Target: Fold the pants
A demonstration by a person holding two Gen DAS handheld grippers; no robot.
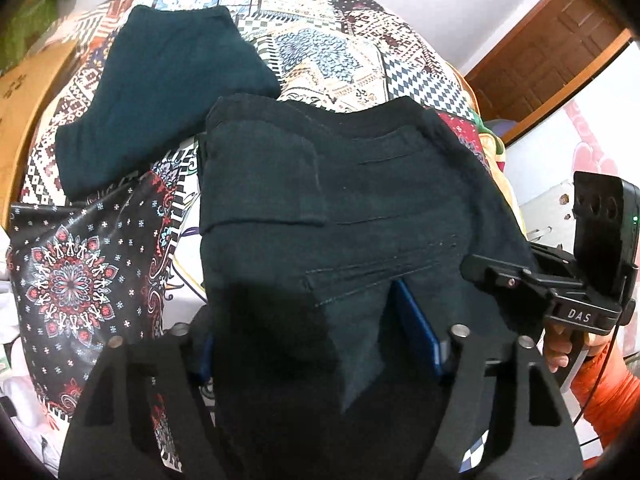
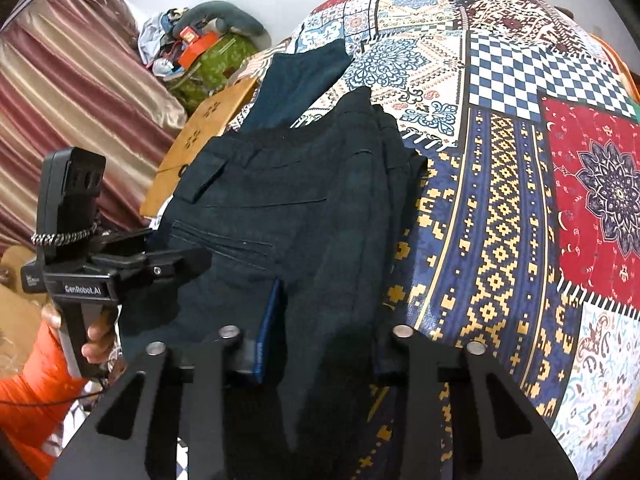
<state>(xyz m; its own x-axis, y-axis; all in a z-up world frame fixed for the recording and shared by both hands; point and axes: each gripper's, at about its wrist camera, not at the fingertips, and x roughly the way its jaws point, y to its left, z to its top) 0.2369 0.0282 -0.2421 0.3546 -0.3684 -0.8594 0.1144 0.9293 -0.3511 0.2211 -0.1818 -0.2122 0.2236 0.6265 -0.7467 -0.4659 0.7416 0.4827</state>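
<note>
Dark navy pants [image 1: 340, 208] lie folded on a patchwork bedspread [image 1: 328, 52], pockets up. My left gripper [image 1: 316, 344] stands with its jaws wide apart, and the near edge of the pants drapes between its blue pads [image 1: 416, 332]. My right gripper [image 2: 320, 344] is also spread wide over the near edge of the same pants [image 2: 280, 208]; one blue pad [image 2: 268, 332] shows at its left. Each gripper appears in the other's view: the right one [image 1: 480, 268] and the left one [image 2: 188, 260], both resting on the pants' sides.
A folded teal garment [image 1: 160, 92] lies behind the pants, also in the right wrist view [image 2: 296, 84]. A wooden bed frame [image 2: 200, 136] and striped curtain [image 2: 72, 92] lie left. A wooden door [image 1: 560, 52] stands at the right. The bedspread [image 2: 520, 160] extends right.
</note>
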